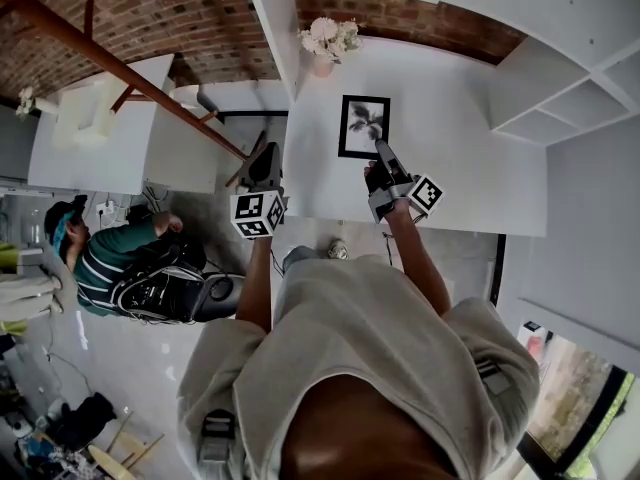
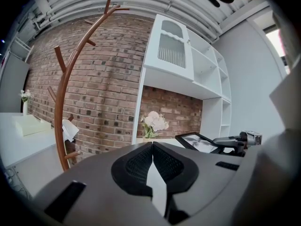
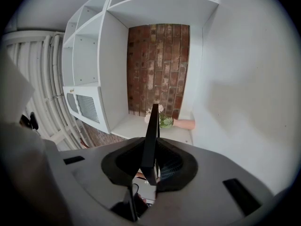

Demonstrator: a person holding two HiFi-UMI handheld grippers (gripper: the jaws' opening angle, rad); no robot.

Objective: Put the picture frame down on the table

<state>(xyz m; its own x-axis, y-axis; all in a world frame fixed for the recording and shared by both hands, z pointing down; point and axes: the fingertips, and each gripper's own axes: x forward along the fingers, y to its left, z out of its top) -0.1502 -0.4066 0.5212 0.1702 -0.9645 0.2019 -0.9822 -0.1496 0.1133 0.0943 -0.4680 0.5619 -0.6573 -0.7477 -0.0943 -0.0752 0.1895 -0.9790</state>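
One black rectangular picture frame (image 1: pixel 364 126) with a black-and-white plant print hangs over the white counter (image 1: pixel 460 138), its face turned up to the head camera; the right gripper (image 1: pixel 381 152) has it by the lower right corner. In the right gripper view the right gripper (image 3: pixel 153 166) is clamped on the frame (image 3: pixel 151 135), which shows edge-on as a thin dark strip between the pads. From the left gripper view the frame (image 2: pixel 196 141) looks tilted with the right gripper (image 2: pixel 233 141) at its right side; whether any edge touches the counter I cannot tell.

There are two grippers; the left gripper (image 1: pixel 266 155) sits off the counter's left edge, well apart from the frame; in its own view the left gripper (image 2: pixel 153 147) has its pads pressed together with nothing between them.

One small pink vase (image 1: pixel 322 65) stands at the far side of the counter, beyond the frame; it holds a bunch of white flowers (image 1: pixel 330 36); the same flowers (image 2: pixel 154 122) show just left of the frame in the left gripper view.

One white open shelf unit (image 1: pixel 560 78) lies to the right of the counter; one brown wooden coat stand (image 2: pixel 66 88) rises before the brick wall (image 2: pixel 108 74); one seated person in a green striped top (image 1: pixel 110 258) is at the left, beside one black bag (image 1: pixel 160 290).
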